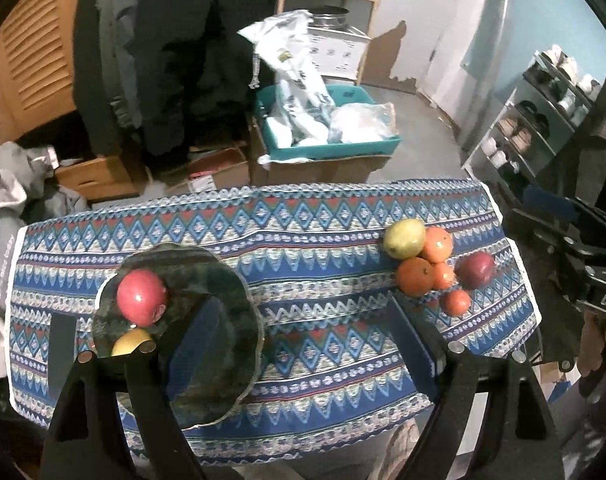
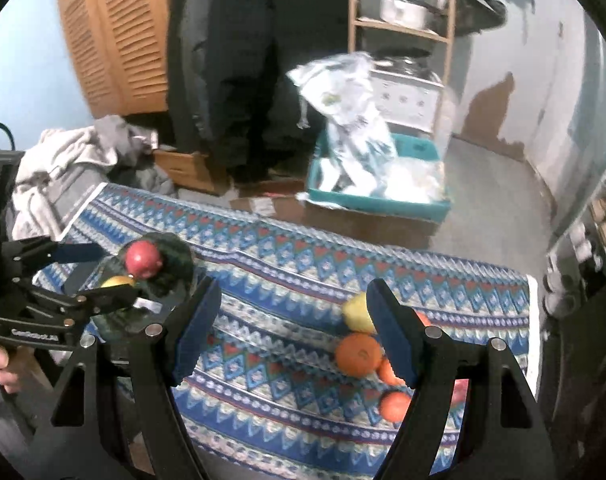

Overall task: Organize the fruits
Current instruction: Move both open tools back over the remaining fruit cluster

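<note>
Fruit pile (image 1: 435,260) sits mid-right in the left wrist frame: smooth round oranges, yellow-green pear, dark red apple, touching, near the bench (image 1: 323,232) edge. Dark scalloped plate (image 1: 223,280) lower left holds a red apple (image 1: 141,296) and a yellow fruit (image 1: 131,342). Patterned woven cloth lies bare between. Left gripper (image 1: 303,344) and right gripper (image 2: 291,324) both spread wide, holding nothing.

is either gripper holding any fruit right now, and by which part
Nothing is held. The left gripper and right gripper are both open and empty; the fruit lies on the plate and tablecloth.
</note>
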`<state>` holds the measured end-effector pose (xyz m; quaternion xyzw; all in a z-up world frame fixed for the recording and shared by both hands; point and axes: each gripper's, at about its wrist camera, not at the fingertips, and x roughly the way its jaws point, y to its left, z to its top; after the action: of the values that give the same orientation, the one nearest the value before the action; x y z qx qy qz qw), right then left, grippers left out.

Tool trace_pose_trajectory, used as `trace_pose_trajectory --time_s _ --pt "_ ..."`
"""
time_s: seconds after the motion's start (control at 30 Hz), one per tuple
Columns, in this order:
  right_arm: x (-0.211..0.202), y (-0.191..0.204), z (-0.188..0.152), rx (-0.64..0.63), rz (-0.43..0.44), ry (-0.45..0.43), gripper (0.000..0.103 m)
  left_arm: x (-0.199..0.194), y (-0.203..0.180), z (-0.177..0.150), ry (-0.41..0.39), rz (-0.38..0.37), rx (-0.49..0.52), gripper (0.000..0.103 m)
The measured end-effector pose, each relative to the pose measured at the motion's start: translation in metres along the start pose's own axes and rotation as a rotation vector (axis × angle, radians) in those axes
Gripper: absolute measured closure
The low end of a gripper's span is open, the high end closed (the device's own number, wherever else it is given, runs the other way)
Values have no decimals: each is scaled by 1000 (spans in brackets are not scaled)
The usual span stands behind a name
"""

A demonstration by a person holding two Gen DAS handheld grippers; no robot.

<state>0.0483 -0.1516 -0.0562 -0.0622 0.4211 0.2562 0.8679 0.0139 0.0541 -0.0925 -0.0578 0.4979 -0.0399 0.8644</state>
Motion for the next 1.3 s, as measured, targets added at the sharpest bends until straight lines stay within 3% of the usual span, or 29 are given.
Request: trace_pose_trajectory --time_s 0.73,1.3 --pt "10 -126 -57 141 -140 88 27 48 -97 15 51 -58 115 15" --pt "47 -181 -95 246 -110 177 27 99 -129 3 121 -60 190 15"
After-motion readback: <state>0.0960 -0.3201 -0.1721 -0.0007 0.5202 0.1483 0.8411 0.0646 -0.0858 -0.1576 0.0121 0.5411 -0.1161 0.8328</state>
